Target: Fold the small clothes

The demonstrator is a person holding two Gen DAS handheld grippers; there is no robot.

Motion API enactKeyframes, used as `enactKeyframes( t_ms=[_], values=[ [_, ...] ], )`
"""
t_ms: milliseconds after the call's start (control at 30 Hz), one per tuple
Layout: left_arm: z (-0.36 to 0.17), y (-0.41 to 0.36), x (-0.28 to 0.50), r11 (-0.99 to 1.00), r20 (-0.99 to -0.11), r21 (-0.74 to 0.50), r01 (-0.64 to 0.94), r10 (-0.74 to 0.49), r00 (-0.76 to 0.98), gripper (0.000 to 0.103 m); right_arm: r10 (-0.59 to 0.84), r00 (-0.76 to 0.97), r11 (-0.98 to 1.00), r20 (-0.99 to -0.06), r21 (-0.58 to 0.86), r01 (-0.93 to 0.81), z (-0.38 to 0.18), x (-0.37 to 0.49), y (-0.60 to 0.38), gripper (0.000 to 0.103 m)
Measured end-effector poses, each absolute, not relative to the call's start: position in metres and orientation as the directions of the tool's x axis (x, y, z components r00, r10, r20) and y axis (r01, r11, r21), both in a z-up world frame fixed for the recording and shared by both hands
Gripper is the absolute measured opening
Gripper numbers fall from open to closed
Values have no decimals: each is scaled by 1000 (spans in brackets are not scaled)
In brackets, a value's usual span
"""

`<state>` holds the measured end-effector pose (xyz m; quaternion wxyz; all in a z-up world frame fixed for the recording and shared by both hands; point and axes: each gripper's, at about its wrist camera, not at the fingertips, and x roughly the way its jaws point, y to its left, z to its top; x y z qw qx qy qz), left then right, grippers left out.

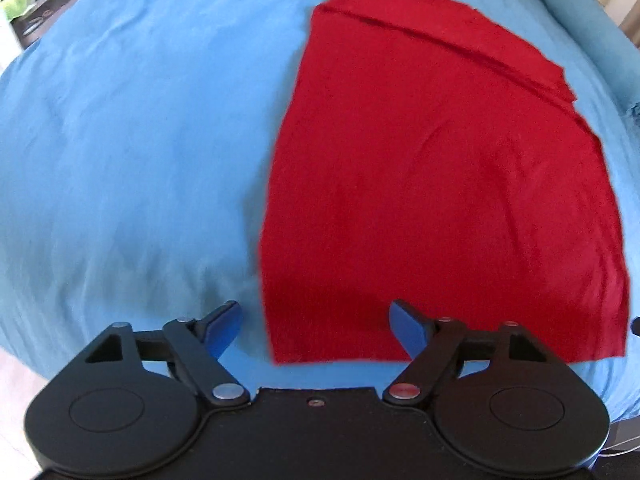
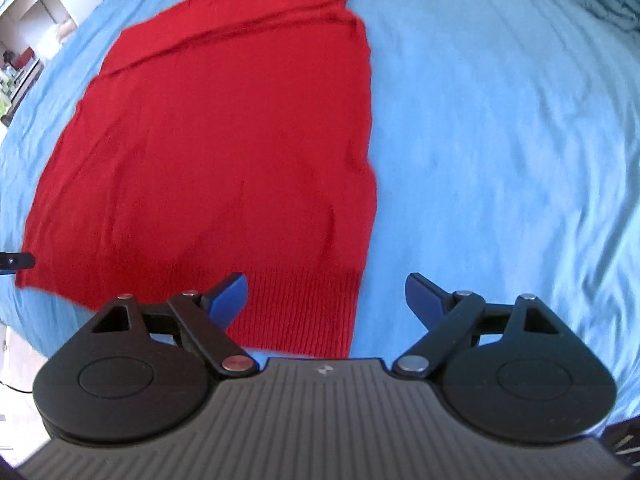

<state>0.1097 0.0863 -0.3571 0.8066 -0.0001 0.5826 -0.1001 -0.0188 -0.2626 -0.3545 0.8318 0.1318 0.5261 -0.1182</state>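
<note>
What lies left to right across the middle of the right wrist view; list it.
Shelving at the room's edge → narrow strip of blue bedsheet → red garment → wide stretch of the same bedsheet, wrinkled.

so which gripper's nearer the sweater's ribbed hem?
Right. The right gripper hangs open directly over the ribbed hem; the left gripper is open over the red sweater's opposite near corner.
</note>
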Motion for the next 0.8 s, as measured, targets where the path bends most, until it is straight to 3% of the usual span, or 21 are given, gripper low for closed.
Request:
enactKeyframes(
  t_ms=[167, 367, 467, 533, 667, 800],
  values=[
    [-361, 87, 105, 980, -936, -138, 144, -176, 306, 77, -46, 405, 937, -913, 101, 335, -364, -30, -253, 102],
    [-358, 82, 104, 974, -933, -139, 177, -189, 307, 56, -32, 406, 937, -913, 114, 331, -362, -31, -251, 102],
    [-357, 84, 106, 978, -937, -132, 160, -176, 302, 38, -28, 405, 940, -914, 114, 321, -361, -30, -254, 102],
    [-353, 82, 107, 980, -939, -104, 168, -152, 310, 16, -36, 401, 940, -915, 104, 324, -363, -25, -255, 102],
    [-344, 72, 97, 969, -936, -35, 244, -117, 332, 11, -58, 391, 936, -919, 86, 340, -368, -22, -257, 100],
    [-341, 68, 95, 965, -936, -11, 263, -102, 337, 10, -47, 371, 926, -928, 99, 365, -374, -21, -262, 80]
  ],
)
